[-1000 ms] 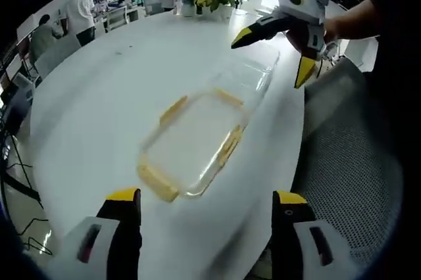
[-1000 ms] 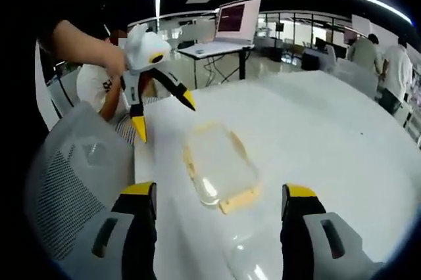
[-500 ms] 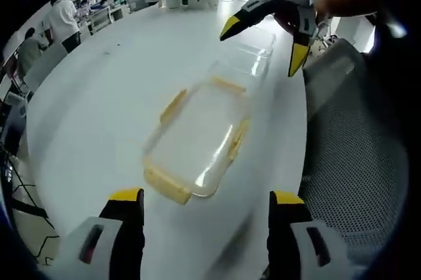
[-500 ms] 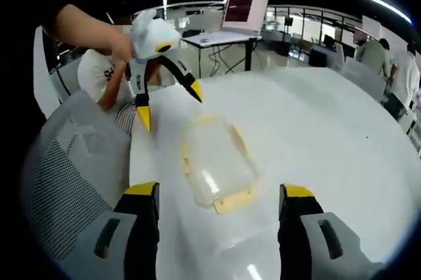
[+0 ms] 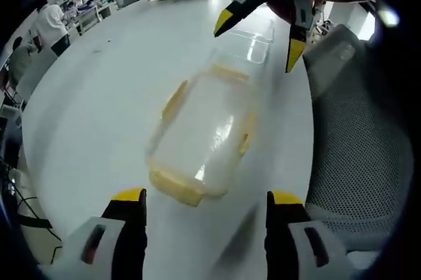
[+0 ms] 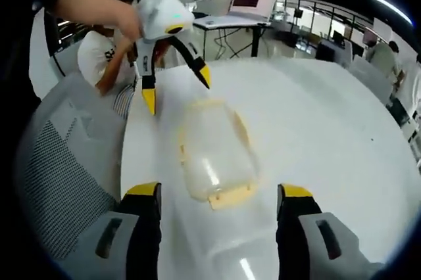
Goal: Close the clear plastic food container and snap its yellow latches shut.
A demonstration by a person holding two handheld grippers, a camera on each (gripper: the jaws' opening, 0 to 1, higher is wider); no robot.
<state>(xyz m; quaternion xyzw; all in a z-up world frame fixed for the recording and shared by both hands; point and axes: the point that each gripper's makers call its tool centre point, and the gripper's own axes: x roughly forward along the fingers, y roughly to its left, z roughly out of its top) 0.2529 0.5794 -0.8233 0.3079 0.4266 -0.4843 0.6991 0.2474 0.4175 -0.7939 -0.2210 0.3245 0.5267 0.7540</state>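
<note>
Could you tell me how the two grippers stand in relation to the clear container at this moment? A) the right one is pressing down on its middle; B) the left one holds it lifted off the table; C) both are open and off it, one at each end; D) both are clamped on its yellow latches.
C: the left gripper and right gripper both show spread jaws holding nothing, facing each other across the container lying on the white table.

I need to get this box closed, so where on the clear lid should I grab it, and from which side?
Judging by its pose, take the clear lid by a long edge between the yellow latches, coming from above. It lies flat on the white table, so only the rim gives the jaws a bite. The left gripper is open near it; the right gripper is open too.
</note>
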